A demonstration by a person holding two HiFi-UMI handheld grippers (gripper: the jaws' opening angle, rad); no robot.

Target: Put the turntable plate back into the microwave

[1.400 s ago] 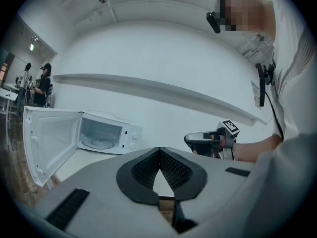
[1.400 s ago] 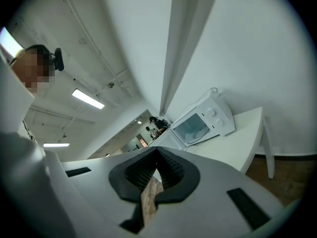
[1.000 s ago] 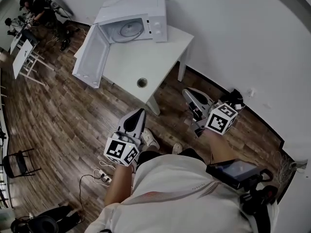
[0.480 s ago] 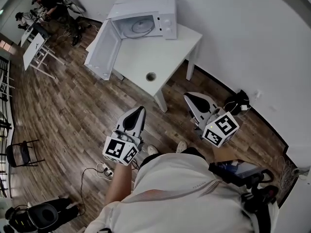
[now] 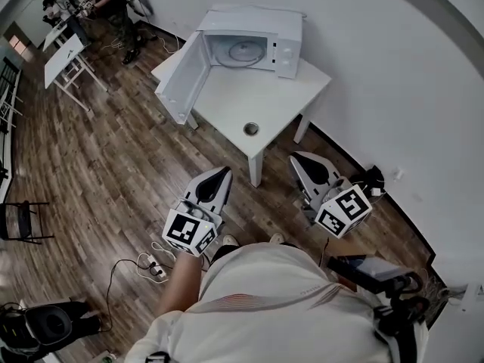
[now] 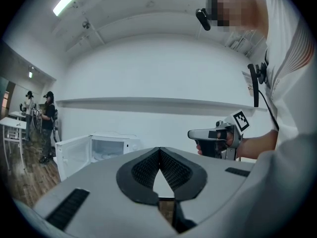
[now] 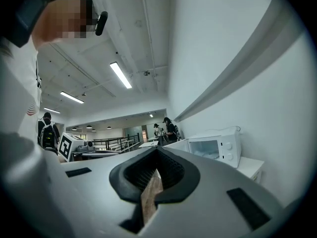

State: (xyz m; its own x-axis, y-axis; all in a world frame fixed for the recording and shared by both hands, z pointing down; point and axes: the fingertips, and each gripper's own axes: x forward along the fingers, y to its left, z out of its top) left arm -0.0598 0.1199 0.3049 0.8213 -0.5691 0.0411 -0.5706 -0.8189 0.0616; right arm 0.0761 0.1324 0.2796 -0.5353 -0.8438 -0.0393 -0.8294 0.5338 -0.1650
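Observation:
The white microwave (image 5: 257, 32) stands on the far end of a white table (image 5: 227, 97), its door (image 5: 180, 82) swung wide open to the left. The glass turntable plate (image 5: 246, 49) lies inside the cavity. My left gripper (image 5: 219, 175) and right gripper (image 5: 298, 160) hang over the wooden floor on the near side of the table, far from the microwave. Both point level toward it, shut, with nothing between the pads. The left gripper view has the shut tips (image 6: 159, 151), the microwave (image 6: 111, 148) and the right gripper (image 6: 215, 135). From the right gripper (image 7: 157, 151) the microwave (image 7: 218, 147) shows to the right.
A small round thing (image 5: 251, 128) sits on the table's near part. People work at desks (image 5: 64, 51) at the far left. A chair (image 5: 19, 221), a power strip (image 5: 155, 271) with cables and a dark bag (image 5: 45, 327) are on the floor. A white wall runs along the right.
The table and microwave have drifted right and lower in the head view. Both grippers stay shut near the body, and the right one's marker cube has rolled.

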